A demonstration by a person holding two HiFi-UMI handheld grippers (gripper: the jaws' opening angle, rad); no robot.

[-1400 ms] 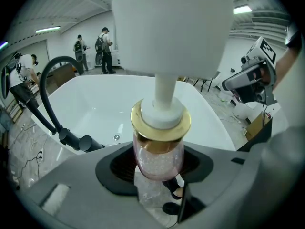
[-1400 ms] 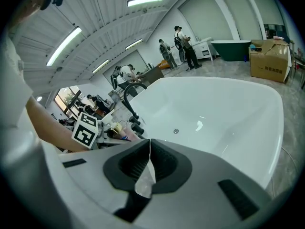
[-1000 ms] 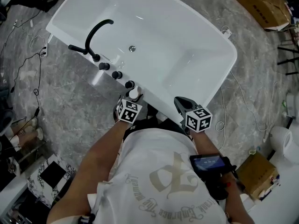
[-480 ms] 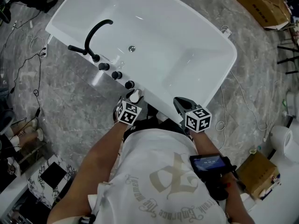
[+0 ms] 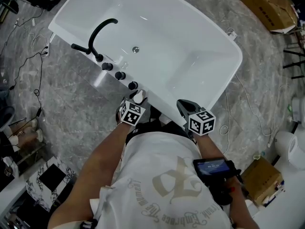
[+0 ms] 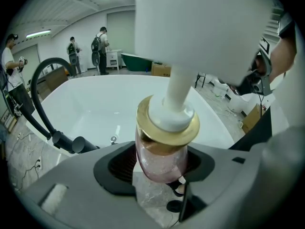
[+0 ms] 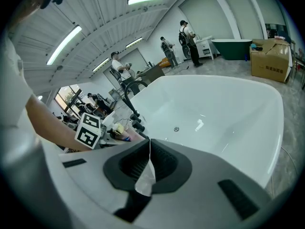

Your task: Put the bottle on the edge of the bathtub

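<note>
A clear pink pump bottle (image 5: 138, 97) with a gold collar and a white pump head (image 6: 164, 128) stands at the near rim of the white bathtub (image 5: 190, 46), beside the black knobs. My left gripper (image 5: 135, 103) reaches over it from the near side. Its jaws have just been opening, with the bottle between them, and the pads still lie against the bottle's sides in the left gripper view (image 6: 161, 163). My right gripper (image 5: 183, 104) hovers over the tub's near rim further right, shut and empty (image 7: 147, 144).
A black curved faucet (image 5: 97, 32) and a row of black knobs (image 5: 119, 75) sit on the tub's left rim. Cardboard boxes (image 5: 267, 4) (image 5: 262, 178) stand on the marble floor at right. Cables (image 5: 24, 66) trail across the floor at left.
</note>
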